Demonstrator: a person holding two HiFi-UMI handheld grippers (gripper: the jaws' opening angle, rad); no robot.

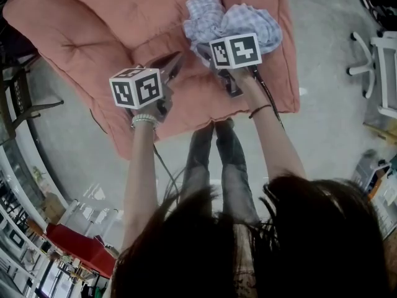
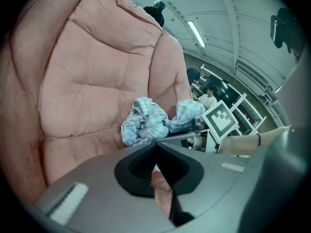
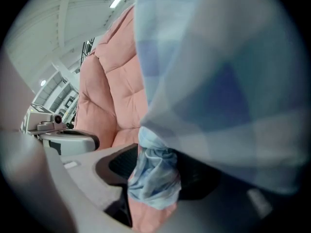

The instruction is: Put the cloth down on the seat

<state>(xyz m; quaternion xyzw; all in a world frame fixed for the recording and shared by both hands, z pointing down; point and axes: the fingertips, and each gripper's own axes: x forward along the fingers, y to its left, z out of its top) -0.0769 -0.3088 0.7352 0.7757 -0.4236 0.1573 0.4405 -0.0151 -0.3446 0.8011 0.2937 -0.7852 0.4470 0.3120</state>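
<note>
A blue-and-white checked cloth (image 1: 232, 18) lies bunched on the right side of the pink padded seat (image 1: 118, 17). My right gripper (image 1: 201, 47) reaches into the cloth's near edge; its tips are buried in the folds. In the right gripper view the jaws stand wide apart, a twisted bunch of cloth (image 3: 154, 176) hangs loosely between them, and more cloth fills the upper right. My left gripper (image 1: 175, 59) hovers over the seat's front, left of the cloth and apart from it. It is shut and holds nothing (image 2: 156, 143). The left gripper view has the cloth (image 2: 146, 123) ahead on the seat cushion (image 2: 87, 81).
The person's legs (image 1: 214, 160) stand at the seat's front edge. A white office-chair base (image 1: 372, 61) is on the grey floor to the right. A dark frame (image 1: 18, 98) stands at the left, and a red object (image 1: 74, 244) lies at the lower left.
</note>
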